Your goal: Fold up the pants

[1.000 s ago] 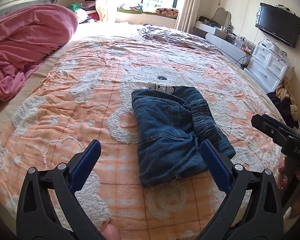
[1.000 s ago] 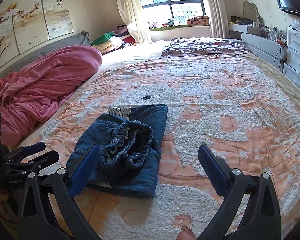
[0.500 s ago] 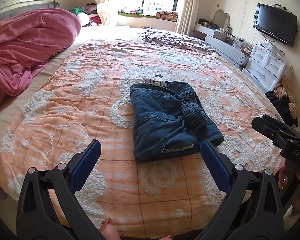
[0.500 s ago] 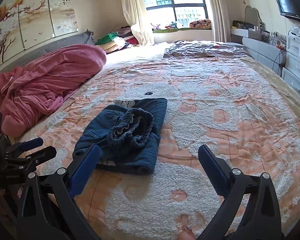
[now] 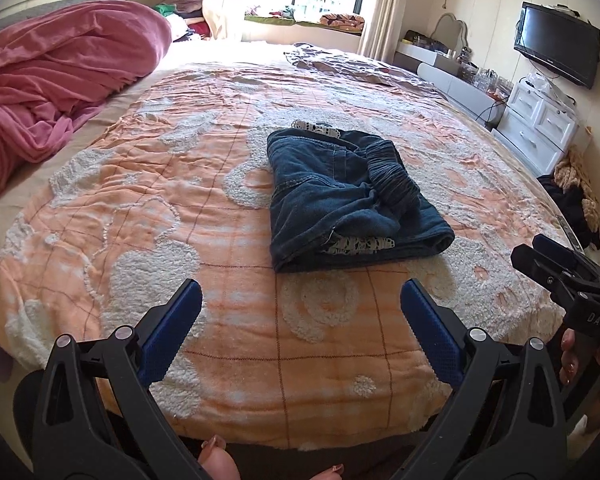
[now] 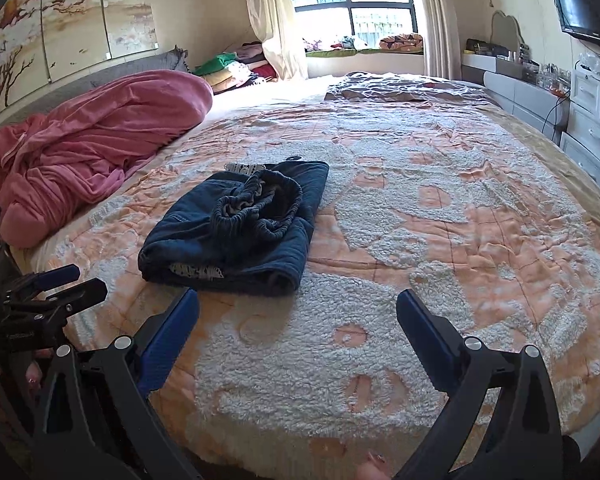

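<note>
At the bottom of the frame, the left gripper [image 5: 300, 312] and the right gripper [image 6: 298, 322] are held with fingers spread wide and nothing gripped. Beyond them, at mid-frame, the folded pants [image 5: 348, 196] are laid on the orange bedspread [image 5: 140, 208]. A pink blanket [image 5: 60, 76] is heaped at upper left.

The left tool [image 5: 300, 316] hangs over the near edge of the bed [image 5: 100, 220], its two blue-padded fingers [image 5: 172, 332] spread wide with nothing between them. Beyond it, the folded denim pants [image 5: 348, 196] lie on the orange-and-white bedspread, apart from the tool, elastic waistband bunched on top. The right tool [image 5: 560, 268] shows at the right edge. A pink blanket [image 5: 60, 72] is heaped at far left.
</note>
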